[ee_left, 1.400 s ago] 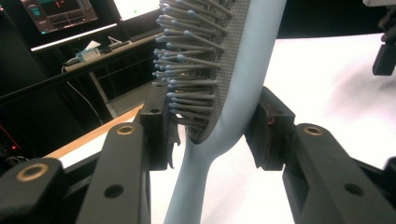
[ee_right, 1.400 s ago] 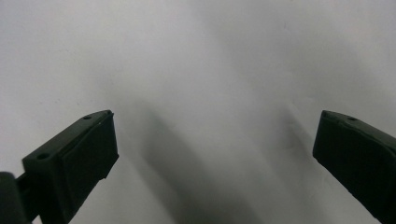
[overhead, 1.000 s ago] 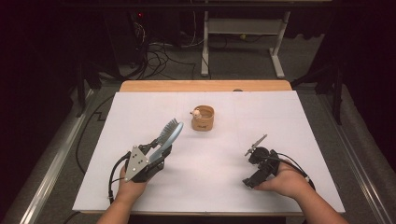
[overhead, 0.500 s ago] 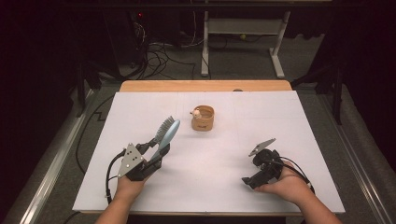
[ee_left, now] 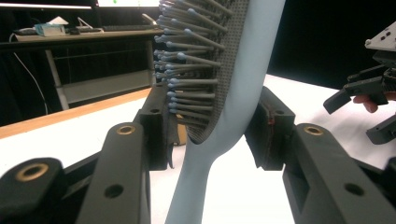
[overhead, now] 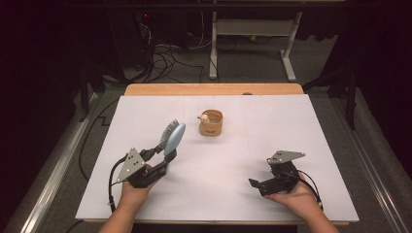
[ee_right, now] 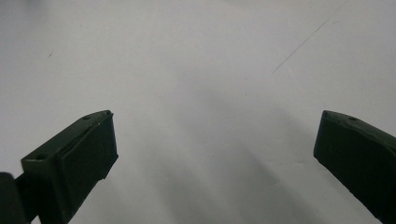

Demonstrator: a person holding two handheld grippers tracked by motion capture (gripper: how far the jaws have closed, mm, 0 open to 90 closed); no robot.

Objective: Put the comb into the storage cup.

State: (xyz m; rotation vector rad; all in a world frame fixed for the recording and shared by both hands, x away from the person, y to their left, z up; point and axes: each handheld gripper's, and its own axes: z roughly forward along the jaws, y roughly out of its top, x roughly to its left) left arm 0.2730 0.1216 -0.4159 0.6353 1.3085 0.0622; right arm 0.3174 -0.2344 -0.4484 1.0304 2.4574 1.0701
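The left gripper (overhead: pixel 163 156) already clamps the pale-blue plastic hairbrush (overhead: pixel 172 138) in its jaws, lifted off the white counter (overhead: pixel 291 126), while the right gripper (overhead: pixel 257 183), at 5 o'clock of the small round wooden basket (overhead: pixel 211 123), waits with jaws wide and empty, so placing the brush seems left.

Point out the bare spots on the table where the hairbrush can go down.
Free: the white table right of the wooden cup, the stretch between the left gripper holding the hairbrush and the right gripper, and the far left corner. Crowded nowhere, really.

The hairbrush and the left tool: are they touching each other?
Touching. In the left gripper view, both jaws of the left tool press on the neck of the hairbrush, one from each side, holding it upright.
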